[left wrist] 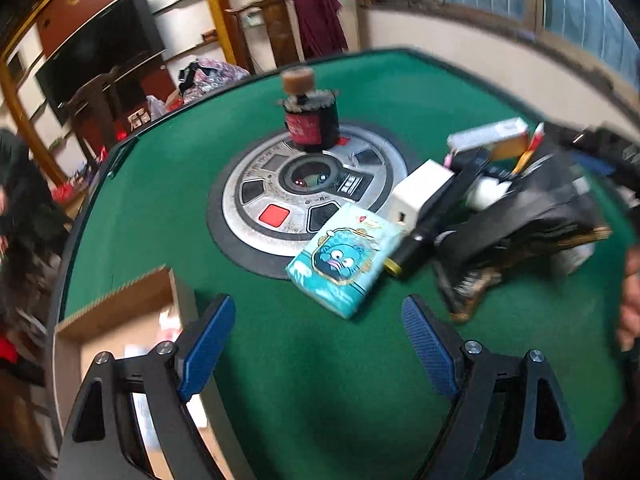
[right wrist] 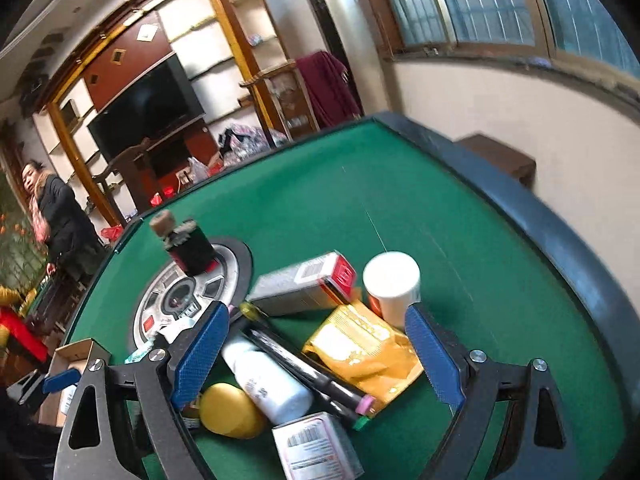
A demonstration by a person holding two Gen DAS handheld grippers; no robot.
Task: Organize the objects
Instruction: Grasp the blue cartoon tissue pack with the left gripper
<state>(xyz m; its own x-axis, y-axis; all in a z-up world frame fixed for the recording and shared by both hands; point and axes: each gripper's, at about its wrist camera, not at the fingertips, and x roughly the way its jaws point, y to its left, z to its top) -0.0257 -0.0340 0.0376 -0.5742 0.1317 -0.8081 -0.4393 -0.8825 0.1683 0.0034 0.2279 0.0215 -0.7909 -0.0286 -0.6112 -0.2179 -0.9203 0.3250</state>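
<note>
Left gripper [left wrist: 318,344]: jaws are spread wide over bare green felt, nothing held between the blue pads [left wrist: 208,344]. Right gripper [right wrist: 318,356]: jaws likewise spread wide, nothing pinched; a heap of items is seen between and beyond them.

Mahjong table [left wrist: 320,400]: green top, round silver control hub [left wrist: 280,188] at centre. A dark jar [left wrist: 312,124] with a brown stopper stands on the hub's 12 o'clock edge.

Left wrist view: a tissue pack [left wrist: 346,262] with a blue cartoon face lies at 12 o'clock from the gripper, overlapping the hub's rim. A white box [left wrist: 420,192] is set at the pack's 1 o'clock. A cardboard box [left wrist: 120,320] sits open at 9 o'clock of the gripper.

Right wrist view: a white bottle [right wrist: 266,384], a yellow round object [right wrist: 230,410] and a dark pen [right wrist: 304,368] are seen between the jaws. A yellow packet [right wrist: 364,348] lies at 1 o'clock, touching a white paper cup [right wrist: 392,282]. A grey-and-red carton [right wrist: 304,284] is found at 12 o'clock.
</note>
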